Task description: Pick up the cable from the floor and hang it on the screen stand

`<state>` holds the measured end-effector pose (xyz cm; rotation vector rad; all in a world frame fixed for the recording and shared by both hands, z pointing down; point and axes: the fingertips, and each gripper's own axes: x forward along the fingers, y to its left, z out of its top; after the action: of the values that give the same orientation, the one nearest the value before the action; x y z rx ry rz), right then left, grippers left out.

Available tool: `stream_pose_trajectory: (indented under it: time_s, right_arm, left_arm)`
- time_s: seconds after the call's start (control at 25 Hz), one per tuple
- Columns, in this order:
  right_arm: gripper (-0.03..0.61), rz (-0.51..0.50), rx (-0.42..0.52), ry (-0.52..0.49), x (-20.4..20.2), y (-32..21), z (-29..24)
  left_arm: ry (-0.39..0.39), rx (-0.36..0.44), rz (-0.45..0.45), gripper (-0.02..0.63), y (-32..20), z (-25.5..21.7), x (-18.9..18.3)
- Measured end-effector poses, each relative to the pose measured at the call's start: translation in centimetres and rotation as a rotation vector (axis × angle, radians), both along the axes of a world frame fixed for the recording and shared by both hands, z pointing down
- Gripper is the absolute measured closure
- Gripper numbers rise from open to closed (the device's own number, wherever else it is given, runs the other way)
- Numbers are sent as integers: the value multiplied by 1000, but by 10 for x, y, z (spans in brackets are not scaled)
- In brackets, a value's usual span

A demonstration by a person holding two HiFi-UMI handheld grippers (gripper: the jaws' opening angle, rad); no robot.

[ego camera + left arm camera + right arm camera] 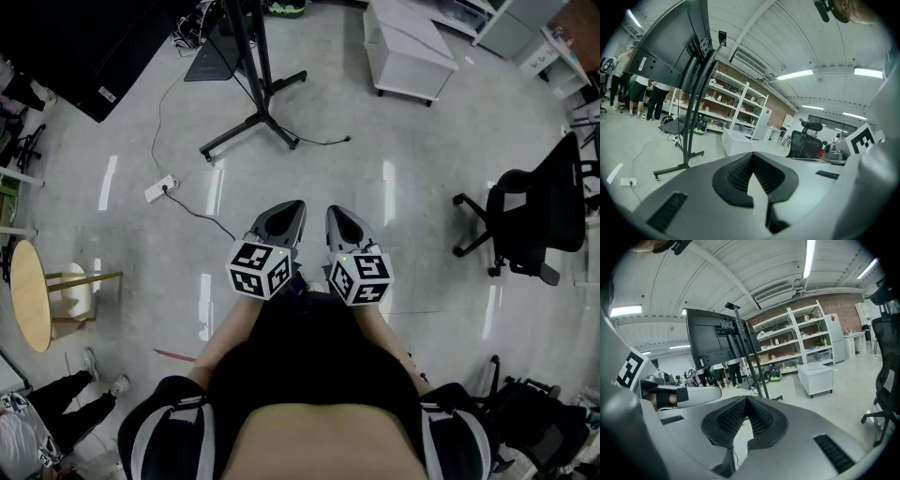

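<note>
Head view: my left gripper point(281, 220) and right gripper point(345, 225) sit pinched shut and empty at centre; the cable point(194, 212) lies on the floor point(422, 206) at 10 o'clock, trailing from a power strip point(159, 189); the screen stand point(258, 108) rises at 11 o'clock; I'd open one gripper wide, stoop, and pinch a slack stretch away from the plug; polished grey concrete, office chair point(539, 211) at 3 o'clock, white cabinet point(408, 47) at 1 o'clock.

You see the stand point(258, 89) upper left of the frame, the cable point(194, 212) on the floor point(375, 187) below it. The cabinet point(405, 49) lies upper right, the chair point(536, 214) far right.
</note>
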<state>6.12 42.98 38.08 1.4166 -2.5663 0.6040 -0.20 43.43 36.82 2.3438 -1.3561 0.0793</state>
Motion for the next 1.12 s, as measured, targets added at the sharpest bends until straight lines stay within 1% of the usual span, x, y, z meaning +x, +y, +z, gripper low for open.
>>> stream_pose_trajectory:
  time_s: [0.16,0.4,0.76,0.92,1.12]
  right_arm:
    - [557,-1,-4,3,3,10,1]
    - [557,-10,-5,-6,11,29,2]
    - [555,-28,-18,-7,32,45,17]
    - [555,-30,-16,-12,35,44,18]
    - [555,-32,4,-16,36,33,16]
  left_arm:
    - [0,-1,-7,611,8,1,1]
    - [4,-25,-31,611,28,6,7]
    - [-2,-22,-57,611,51,15,22]
    - [-4,-18,-55,611,52,16,27]
    - [-8,-10,-47,611,40,16,31]
